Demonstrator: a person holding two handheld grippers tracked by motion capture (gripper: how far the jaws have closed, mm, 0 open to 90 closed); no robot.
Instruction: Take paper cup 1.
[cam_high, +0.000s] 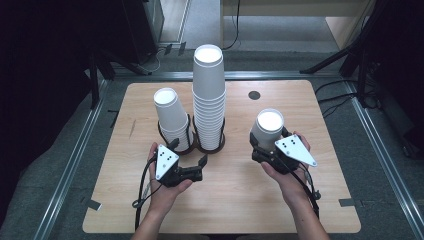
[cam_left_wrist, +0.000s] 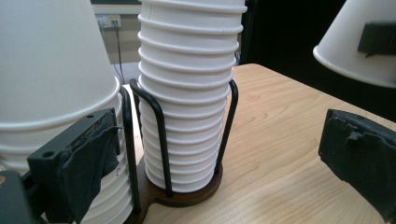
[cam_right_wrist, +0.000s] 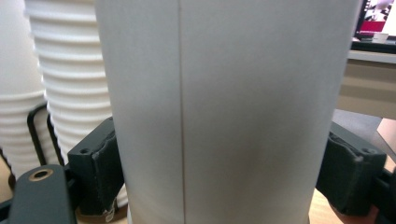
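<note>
One loose paper cup (cam_high: 269, 126) is clamped upside down between the pads of the right gripper (cam_high: 266, 145) – long axis upright, base up, over the table's (cam_high: 235, 200) right half. Two cup stacks are counted near the far edge – tall stack (cam_high: 208, 95), short stack (cam_high: 172, 117), each in a wire holder. Left gripper (cam_high: 189, 152) is held wide, nothing gripped; left pad prob. just beside the short stack.

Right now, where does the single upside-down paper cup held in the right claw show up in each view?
High view: the single cup stands right of centre, clamped in the right claw.
Left gripper view: its flared rim hangs at the upper right corner.
Right gripper view: its wall fills the middle, between both pads.
Shared landmark: the tall cup stack in its wire holder.
</note>
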